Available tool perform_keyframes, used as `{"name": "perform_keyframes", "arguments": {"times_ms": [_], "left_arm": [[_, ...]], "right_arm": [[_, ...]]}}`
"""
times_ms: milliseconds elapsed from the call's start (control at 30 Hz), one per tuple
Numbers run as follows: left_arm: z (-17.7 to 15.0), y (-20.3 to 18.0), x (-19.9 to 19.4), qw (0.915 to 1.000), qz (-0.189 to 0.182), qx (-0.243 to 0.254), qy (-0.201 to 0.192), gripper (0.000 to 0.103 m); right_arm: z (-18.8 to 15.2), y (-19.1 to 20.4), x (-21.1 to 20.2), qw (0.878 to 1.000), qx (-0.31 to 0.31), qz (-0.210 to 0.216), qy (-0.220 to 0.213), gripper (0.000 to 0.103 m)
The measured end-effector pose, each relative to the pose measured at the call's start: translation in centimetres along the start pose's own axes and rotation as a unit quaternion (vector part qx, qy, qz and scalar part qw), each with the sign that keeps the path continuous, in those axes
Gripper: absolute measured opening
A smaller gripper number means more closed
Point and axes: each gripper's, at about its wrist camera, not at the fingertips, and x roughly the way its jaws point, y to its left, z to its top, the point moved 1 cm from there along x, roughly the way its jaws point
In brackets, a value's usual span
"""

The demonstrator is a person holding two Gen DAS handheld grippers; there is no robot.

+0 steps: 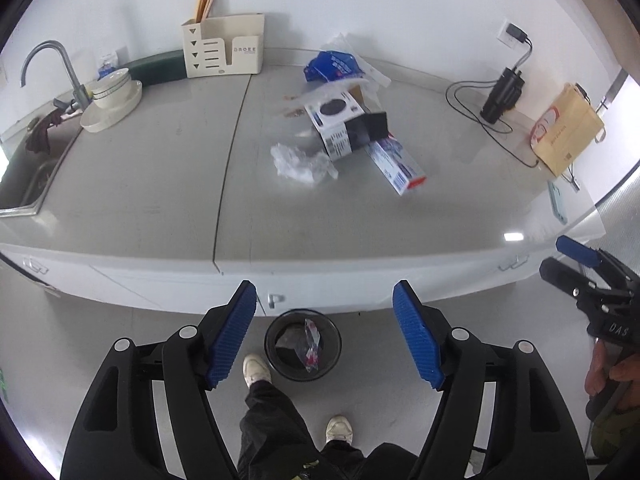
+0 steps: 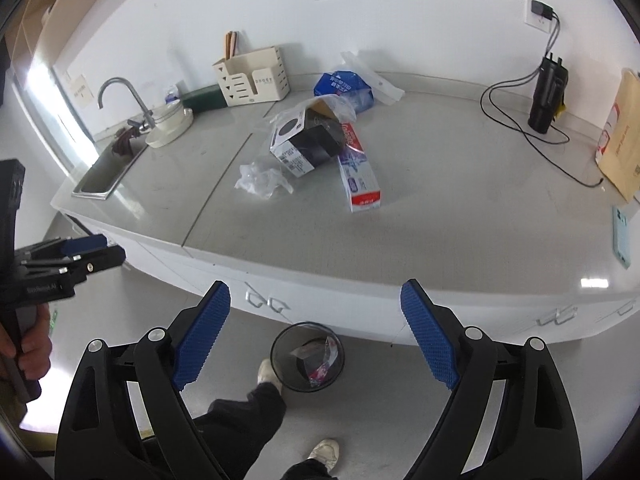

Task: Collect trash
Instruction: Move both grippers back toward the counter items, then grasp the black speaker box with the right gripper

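Trash lies in the middle of the grey counter [image 1: 160,184]: crumpled clear plastic [image 1: 298,162] [image 2: 262,178], an open black-and-white carton [image 1: 344,124] [image 2: 304,140], a toothpaste box [image 1: 398,166] [image 2: 360,170] and a blue packet [image 1: 332,66] [image 2: 344,84] under clear wrap. A black waste bin [image 1: 303,345] [image 2: 307,357] stands on the floor below, holding a wrapper. My left gripper [image 1: 326,332] and my right gripper [image 2: 316,334] are both open and empty, held in front of the counter above the floor near the bin.
A sink [image 1: 28,176] with a faucet [image 1: 48,64] and stacked bowls [image 1: 112,96] lies at the left. A cream organiser [image 1: 224,46] stands at the back. A black device [image 1: 502,94] with cables, a paper bag [image 1: 566,128] and a phone [image 1: 558,202] lie at the right.
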Motion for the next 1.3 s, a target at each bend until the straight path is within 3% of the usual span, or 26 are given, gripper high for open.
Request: {"name": "perform_keyframes", "arguments": {"times_ms": [167,533,833,967,1300], "left_arm": [[5.4,1.7,2.8,0.9990,-0.010,0.042,-0.006,0.071],[15.8,4.0,10.7,0.9892,-0.044,0.139,0.021,0.072],[19.3,3.0,15.3,0.9852,-0.032,0.162,0.046,0.072],[20.2,2.5,16.5,0.9878,-0.028,0.139,0.062,0.072],[22.2,0.9,19.1,0.9870,0.015,0.137,0.083,0.069]], "right_arm": [[4.2,0.3,3.5,1.000,0.001,-0.011,-0.008,0.088],[11.4,1.2,10.6,0.998,0.008,-0.054,0.029,0.088],[14.0,0.1,15.2,0.997,-0.024,-0.026,0.070,0.088],[15.2,-0.8,16.9,0.996,-0.045,-0.007,0.080,0.087],[17.6,-1.6,20.2,0.989,-0.102,0.036,0.102,0.081]]}}
